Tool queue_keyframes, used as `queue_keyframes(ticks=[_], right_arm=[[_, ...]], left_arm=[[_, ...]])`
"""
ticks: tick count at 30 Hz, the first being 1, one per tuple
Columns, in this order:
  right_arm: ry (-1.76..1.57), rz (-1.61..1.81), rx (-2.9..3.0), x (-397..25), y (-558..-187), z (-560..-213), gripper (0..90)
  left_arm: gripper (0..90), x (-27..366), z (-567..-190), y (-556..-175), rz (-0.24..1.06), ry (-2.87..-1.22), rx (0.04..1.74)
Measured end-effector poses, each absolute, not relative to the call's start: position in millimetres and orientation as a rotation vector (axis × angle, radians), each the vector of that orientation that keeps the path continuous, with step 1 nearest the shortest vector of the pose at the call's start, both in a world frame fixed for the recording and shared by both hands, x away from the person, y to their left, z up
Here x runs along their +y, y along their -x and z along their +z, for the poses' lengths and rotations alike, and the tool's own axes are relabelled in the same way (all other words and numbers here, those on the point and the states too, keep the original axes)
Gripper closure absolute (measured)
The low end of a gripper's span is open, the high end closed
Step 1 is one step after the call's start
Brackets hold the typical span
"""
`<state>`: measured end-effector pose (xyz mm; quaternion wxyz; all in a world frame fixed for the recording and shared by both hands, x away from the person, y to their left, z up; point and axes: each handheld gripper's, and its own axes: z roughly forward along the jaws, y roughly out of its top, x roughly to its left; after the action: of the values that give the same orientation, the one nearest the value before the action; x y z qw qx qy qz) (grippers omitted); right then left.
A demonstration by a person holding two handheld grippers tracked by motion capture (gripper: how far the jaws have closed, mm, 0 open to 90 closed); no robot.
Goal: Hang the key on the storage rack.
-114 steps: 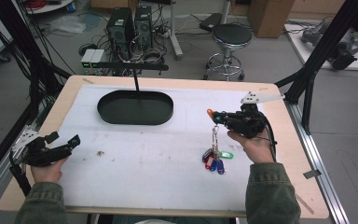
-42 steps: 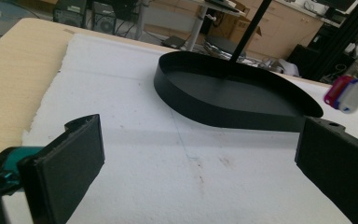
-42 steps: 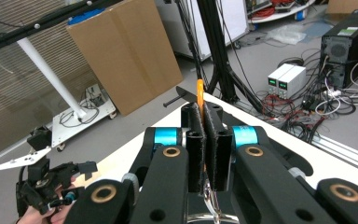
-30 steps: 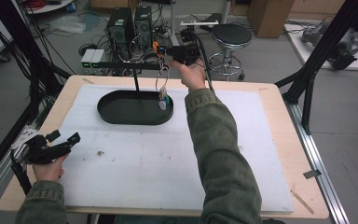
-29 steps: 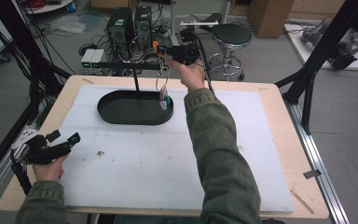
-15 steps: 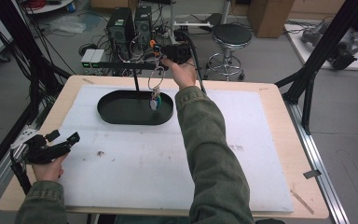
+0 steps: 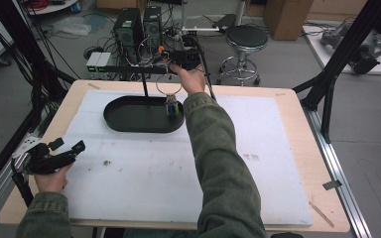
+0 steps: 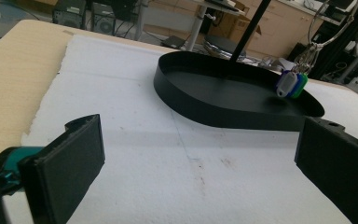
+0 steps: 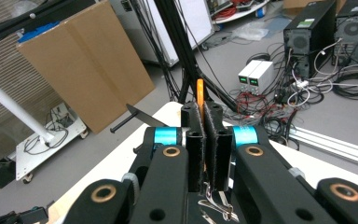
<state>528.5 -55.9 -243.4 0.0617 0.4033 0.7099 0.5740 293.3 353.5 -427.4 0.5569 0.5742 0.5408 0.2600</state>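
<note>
Right gripper [image 7: 171, 55] pinches the key ring [image 7: 168, 87] above the tray [image 7: 129, 119] (left gripper [image 7: 67, 151] spread). Risk: keys [image 7: 172, 107] swing, missing the hook near the far edge.

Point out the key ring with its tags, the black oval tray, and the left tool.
key ring with tags [image 8: 292, 83]: left gripper view, on the white tag.
black oval tray [image 7: 129, 121]: high view, on the bare floor left of its post.
left tool [image 7: 68, 150]: high view, between its open jaw tips.
</note>
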Motion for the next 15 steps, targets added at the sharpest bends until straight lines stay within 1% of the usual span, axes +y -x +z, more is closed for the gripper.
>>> queue_keyframes(ticks=[5,7,9,14,15], right_arm=[[-1.170,1.749,2.190,-50.3,-527.6,-245.7,85.3],[-1.163,1.757,2.171,-50.9,-525.8,-243.8,77.9],[-1.140,1.756,2.156,-52.2,-523.3,-241.6,76.8],[-1.118,1.723,2.152,-58.1,-518.0,-240.6,68.6],[-1.118,1.723,2.152,-58.1,-518.0,-240.6,68.6]], left_arm=[[1.9,353.2,-426.9,-292.4,0.618,-1.359,1.273],[1.9,352.9,-426.7,-292.2,0.620,-1.361,1.272],[1.9,352.6,-426.8,-292.3,0.620,-1.360,1.272],[1.9,352.5,-426.8,-292.3,0.627,-1.363,1.274],[1.9,352.5,-426.8,-292.3,0.627,-1.363,1.274]])
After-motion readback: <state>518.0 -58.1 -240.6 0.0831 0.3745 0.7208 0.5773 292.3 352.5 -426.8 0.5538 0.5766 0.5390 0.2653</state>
